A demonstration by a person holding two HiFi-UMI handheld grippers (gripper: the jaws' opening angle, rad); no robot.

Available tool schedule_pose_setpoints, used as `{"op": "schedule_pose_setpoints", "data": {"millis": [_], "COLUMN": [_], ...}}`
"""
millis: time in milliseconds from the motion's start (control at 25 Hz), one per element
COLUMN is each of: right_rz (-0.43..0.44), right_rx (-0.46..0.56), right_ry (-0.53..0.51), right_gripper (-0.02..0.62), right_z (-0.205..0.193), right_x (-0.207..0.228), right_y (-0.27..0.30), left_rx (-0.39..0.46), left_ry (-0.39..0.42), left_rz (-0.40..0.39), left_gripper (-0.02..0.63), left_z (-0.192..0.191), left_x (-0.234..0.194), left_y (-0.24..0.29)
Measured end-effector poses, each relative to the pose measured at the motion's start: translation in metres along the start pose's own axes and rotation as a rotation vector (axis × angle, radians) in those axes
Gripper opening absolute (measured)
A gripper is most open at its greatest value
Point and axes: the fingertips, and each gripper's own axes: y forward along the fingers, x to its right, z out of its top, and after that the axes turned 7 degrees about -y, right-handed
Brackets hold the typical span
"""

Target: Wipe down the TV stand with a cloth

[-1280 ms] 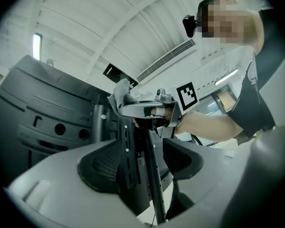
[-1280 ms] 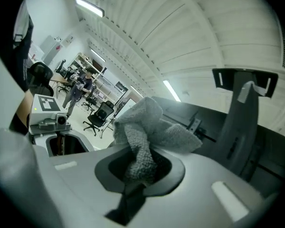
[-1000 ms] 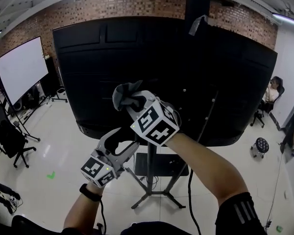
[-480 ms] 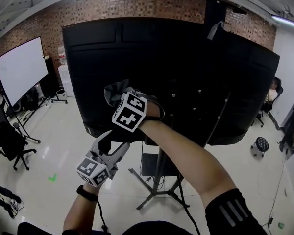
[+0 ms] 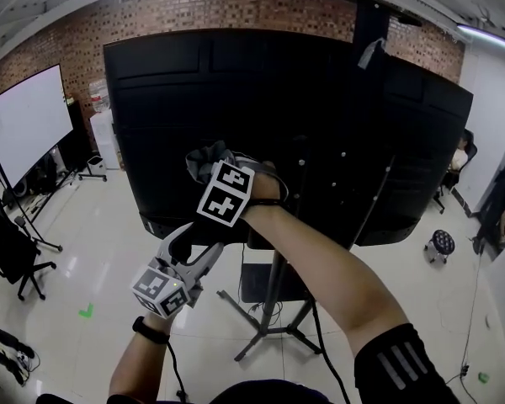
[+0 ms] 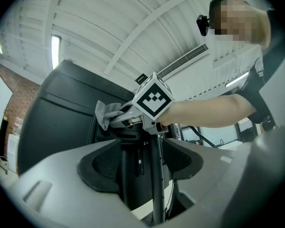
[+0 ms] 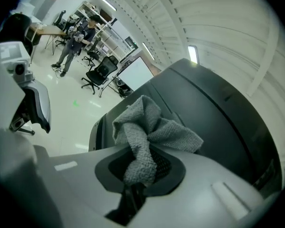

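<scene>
Right gripper view shows the cloth [image 7: 147, 132], a grey knitted rag, pinched by one bunched end between the jaws of the right gripper [image 7: 140, 167], which are closed on it, while the loose folds flop forward toward the big black panel [image 7: 218, 113]. From the head view, the cloth [image 5: 204, 160] sits in front of the lower left part of that panel [image 5: 320, 124], above its bottom edge. Whether the fabric actually presses on the surface I cannot tell.

Below the panel, the TV stand's dark pole [image 5: 273, 284] runs down to splayed legs [image 5: 261, 339] on the pale floor [image 5: 93, 225]. The left gripper [image 5: 198, 242] hangs just under the panel's lower edge. In the left gripper view its jaws [image 6: 142, 163] stand apart and clamp nothing, and the pole [image 6: 156, 184] shows through the gap behind them.

I judge the wiping pass to be under way on the back panel, with the pole and legs not yet reached. The next move calls for keeping the cloth flat against the surface and sweeping it sideways or downward toward the pole, without letting the rag slip from the jaws.

Around this stand a whiteboard [image 5: 25, 120], an office chair [image 5: 13, 255], a small stool [image 5: 442, 242] and a brick wall [image 5: 236, 7].
</scene>
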Motion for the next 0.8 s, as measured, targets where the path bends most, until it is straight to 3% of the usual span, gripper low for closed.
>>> {"op": "schedule_pose_setpoints", "data": {"millis": [240,640,800], "right_rz": [-0.019,-0.034,-0.049], "right_rx": [-0.103,-0.388,-0.441], "right_ry": [-0.077,-0.250,-0.281], "right_gripper": [0.028,0.028,0.028], "right_z": [-0.024,-0.083,-0.091], "right_x": [0.004,0.015,0.018], "right_y": [-0.012,-0.033,-0.042], "left_rx": [0.008,0.015,0.017], "left_ry": [-0.016,-0.040,-0.049], "left_rz": [-0.063,-0.123,-0.150], "left_gripper": [0.302,0.302,0.302], "left_z": [-0.001,0.002,0.000], "left_x": [0.010,0.024,0.031], "left_y": [0.016,0.036,0.042]}}
